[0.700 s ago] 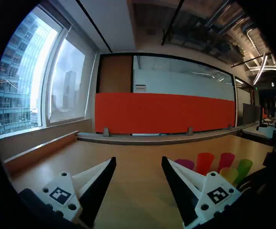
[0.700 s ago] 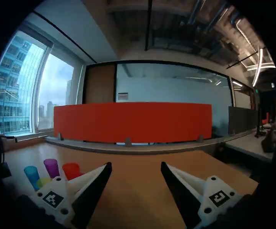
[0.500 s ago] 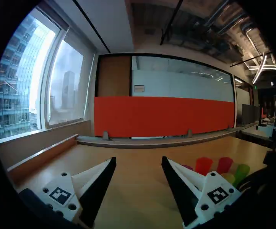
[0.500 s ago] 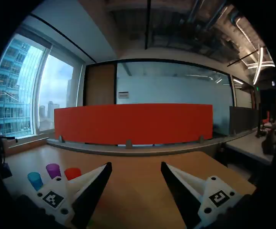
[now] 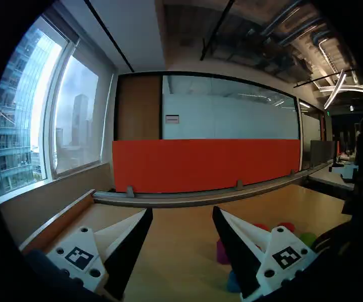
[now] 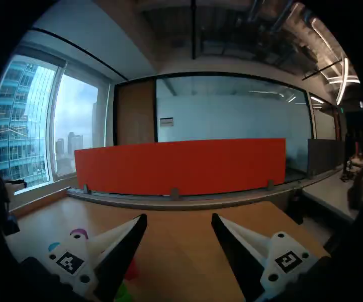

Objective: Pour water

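Several coloured plastic cups stand on the wooden table (image 5: 181,251). In the left gripper view a purple cup (image 5: 222,251) and a blue cup (image 5: 233,283) peek out beside the right finger, with a red cup (image 5: 286,227) and a green cup (image 5: 308,238) behind it. My left gripper (image 5: 180,221) is open and holds nothing. In the right gripper view the purple cup (image 6: 79,233) and blue cup (image 6: 54,246) show only their rims behind the left finger; a red cup (image 6: 131,271) and a green cup (image 6: 123,293) sit low between the fingers. My right gripper (image 6: 178,226) is open and holds nothing.
An orange divider panel (image 5: 206,163) stands along the table's far edge on a grey rail. A raised wooden ledge (image 5: 56,224) runs under the windows on the left. Another desk (image 6: 332,194) lies off to the right.
The cups have sunk lower in both views and are now partly hidden behind the fingers. Both grippers stayed open.
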`<state>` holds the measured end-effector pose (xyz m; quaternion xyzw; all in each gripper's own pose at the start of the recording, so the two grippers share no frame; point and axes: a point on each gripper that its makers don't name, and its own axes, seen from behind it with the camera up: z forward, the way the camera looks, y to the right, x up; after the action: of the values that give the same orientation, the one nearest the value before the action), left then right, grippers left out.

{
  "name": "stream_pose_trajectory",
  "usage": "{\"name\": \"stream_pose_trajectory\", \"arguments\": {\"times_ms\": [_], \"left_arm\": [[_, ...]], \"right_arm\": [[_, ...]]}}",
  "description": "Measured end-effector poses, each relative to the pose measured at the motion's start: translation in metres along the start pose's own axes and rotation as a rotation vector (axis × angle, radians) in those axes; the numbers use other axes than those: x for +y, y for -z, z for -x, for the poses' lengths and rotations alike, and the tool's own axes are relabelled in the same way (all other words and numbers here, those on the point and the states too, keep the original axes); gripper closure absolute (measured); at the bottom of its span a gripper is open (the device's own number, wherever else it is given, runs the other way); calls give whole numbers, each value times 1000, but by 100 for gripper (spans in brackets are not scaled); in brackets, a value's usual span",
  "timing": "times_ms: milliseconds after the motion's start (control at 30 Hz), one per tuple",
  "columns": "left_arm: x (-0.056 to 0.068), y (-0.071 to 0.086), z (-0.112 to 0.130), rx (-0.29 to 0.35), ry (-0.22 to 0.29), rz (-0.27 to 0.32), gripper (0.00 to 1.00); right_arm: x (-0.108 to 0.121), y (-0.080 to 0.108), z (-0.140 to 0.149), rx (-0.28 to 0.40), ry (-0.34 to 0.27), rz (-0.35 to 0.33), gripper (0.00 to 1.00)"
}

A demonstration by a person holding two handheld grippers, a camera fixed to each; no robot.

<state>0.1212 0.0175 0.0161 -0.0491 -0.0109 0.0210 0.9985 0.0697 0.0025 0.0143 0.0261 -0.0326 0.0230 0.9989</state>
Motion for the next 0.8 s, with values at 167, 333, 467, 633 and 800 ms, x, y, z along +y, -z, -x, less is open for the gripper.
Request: {"name": "stream_pose_trajectory", "arguments": {"times_ms": [167,333,467,633,800], "left_arm": [[7,-3,-21,0,-15,34,12],[14,-5,-38,-1,-9,73,12],[17,-6,-40,-7,3,101,12],[21,-5,-42,-14,-2,140,12],[35,-5,-46,-16,-14,217,12]], "right_arm": [[-2,-1,-17,-4,-6,-10,1],[-1,-2,-32,1,0,-14,1],[-1,-2,-34,-3,3,-23,1],[-10,-2,-31,-16,4,-75,1],[-27,1,-34,-23,3,-166,1]]}}
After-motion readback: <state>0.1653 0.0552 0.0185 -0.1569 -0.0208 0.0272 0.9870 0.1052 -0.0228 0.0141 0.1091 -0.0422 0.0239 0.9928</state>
